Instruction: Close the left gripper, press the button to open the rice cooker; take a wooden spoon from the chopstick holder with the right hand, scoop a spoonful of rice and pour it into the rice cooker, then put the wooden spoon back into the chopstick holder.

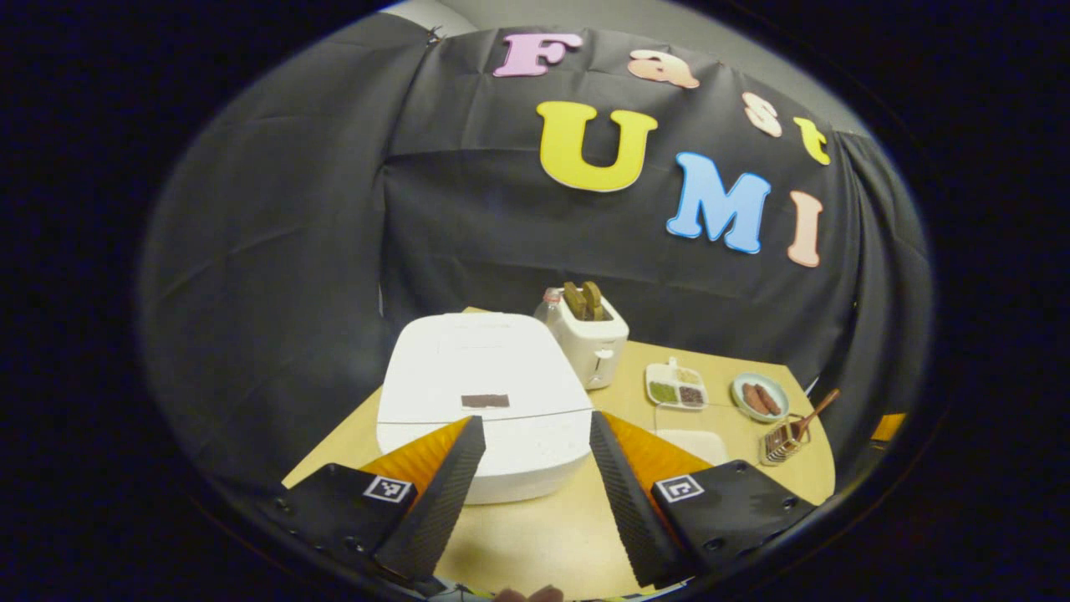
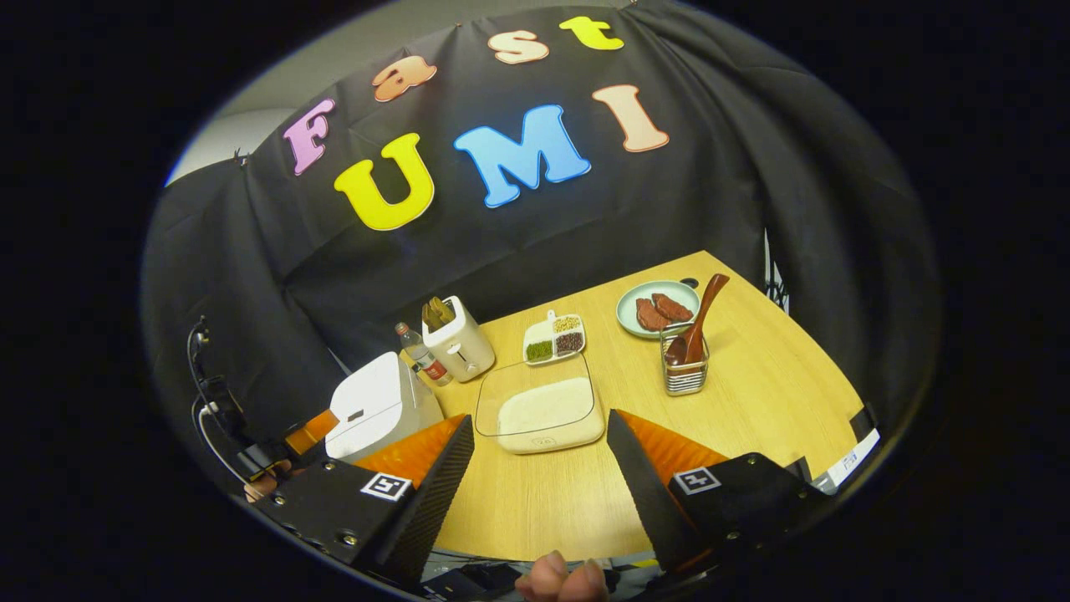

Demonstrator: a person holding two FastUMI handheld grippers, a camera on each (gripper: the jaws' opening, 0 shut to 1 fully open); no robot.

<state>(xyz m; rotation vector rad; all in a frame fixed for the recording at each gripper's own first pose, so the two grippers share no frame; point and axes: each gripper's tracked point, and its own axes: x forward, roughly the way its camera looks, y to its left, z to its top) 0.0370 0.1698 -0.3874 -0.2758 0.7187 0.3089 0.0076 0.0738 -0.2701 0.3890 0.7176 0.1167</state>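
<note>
A white rice cooker (image 1: 489, 393) stands with its lid down on the wooden table, a dark button strip (image 1: 485, 400) near the lid's front. My left gripper (image 1: 535, 477) is open just before the cooker's front, fingers spread to either side. In the right gripper view the cooker (image 2: 380, 405) sits at the left. A wooden spoon (image 2: 700, 322) leans in a wire chopstick holder (image 2: 685, 372) at the right; the holder (image 1: 782, 443) also appears in the left gripper view. A clear container of rice (image 2: 543, 410) lies ahead of my open right gripper (image 2: 539, 485).
A white toaster (image 2: 457, 339) with bread and a bottle (image 2: 422, 353) stand behind the cooker. A divided dish of beans (image 2: 554, 337) and a plate of sausages (image 2: 656, 309) lie toward the back. A person's fingers (image 2: 562, 579) show at the bottom edge.
</note>
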